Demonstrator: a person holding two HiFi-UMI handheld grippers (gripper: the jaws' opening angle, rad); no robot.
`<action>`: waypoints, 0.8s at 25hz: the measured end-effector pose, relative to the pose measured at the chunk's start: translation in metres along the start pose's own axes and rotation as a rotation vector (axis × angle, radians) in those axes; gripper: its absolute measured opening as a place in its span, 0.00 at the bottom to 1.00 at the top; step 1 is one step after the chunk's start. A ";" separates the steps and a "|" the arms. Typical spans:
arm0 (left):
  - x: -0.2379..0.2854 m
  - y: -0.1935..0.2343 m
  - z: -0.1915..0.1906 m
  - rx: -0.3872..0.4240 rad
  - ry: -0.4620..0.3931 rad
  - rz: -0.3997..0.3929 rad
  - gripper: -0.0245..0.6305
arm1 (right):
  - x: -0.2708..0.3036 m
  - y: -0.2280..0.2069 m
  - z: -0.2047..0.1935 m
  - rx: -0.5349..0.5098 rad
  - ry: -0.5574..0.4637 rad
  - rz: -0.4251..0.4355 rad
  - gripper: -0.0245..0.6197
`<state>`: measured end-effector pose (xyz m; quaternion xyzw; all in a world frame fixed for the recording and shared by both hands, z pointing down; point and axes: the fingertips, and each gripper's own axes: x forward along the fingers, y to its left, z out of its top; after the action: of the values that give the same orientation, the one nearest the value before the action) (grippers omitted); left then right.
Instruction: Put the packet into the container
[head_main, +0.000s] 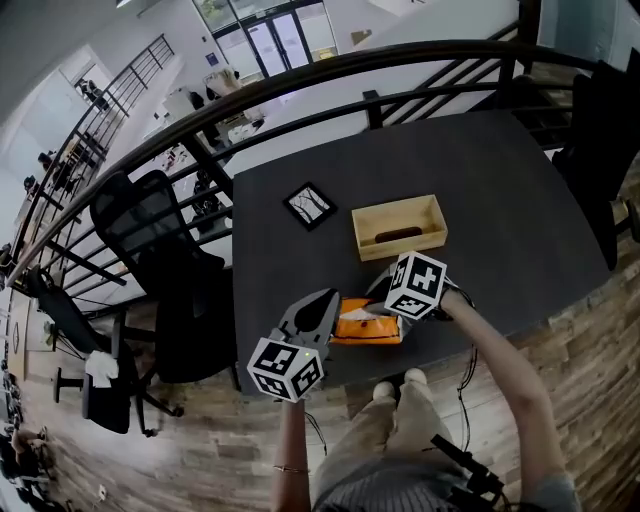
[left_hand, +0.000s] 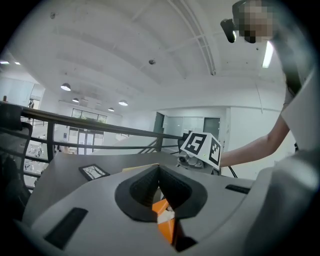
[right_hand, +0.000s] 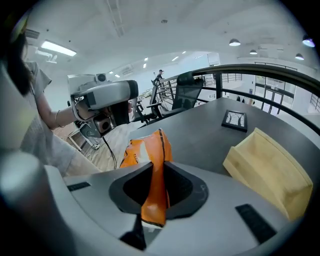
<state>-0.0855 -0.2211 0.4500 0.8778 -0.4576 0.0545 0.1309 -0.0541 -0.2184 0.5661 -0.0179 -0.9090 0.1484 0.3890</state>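
Note:
An orange packet (head_main: 368, 325) hangs between both grippers over the near edge of the dark table (head_main: 500, 190). My left gripper (head_main: 333, 318) is shut on the packet's left end; in the left gripper view an orange and white corner (left_hand: 167, 220) is pinched between the jaws (left_hand: 159, 200). My right gripper (head_main: 388, 303) is shut on the right end, and the packet (right_hand: 150, 150) runs up through its jaws (right_hand: 152, 192). The container, a light wooden box (head_main: 400, 228), sits further back on the table, also seen as a box (right_hand: 267, 170) at the right.
A small black framed card (head_main: 309, 205) lies left of the box. Something dark lies inside the box (head_main: 397, 234). A black railing (head_main: 300, 75) runs behind the table. Office chairs (head_main: 150, 235) stand to the left, over wooden floor.

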 end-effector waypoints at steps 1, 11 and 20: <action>0.003 0.000 0.005 0.004 -0.009 -0.001 0.05 | -0.007 -0.004 0.001 -0.008 0.001 -0.003 0.13; 0.047 -0.022 0.051 0.042 -0.077 -0.013 0.05 | -0.094 -0.055 0.014 -0.037 -0.063 -0.087 0.13; 0.095 -0.006 0.065 0.033 -0.099 0.035 0.05 | -0.148 -0.137 0.033 -0.083 -0.089 -0.209 0.13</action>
<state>-0.0276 -0.3114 0.4066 0.8733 -0.4780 0.0208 0.0925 0.0368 -0.3793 0.4794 0.0675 -0.9277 0.0696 0.3605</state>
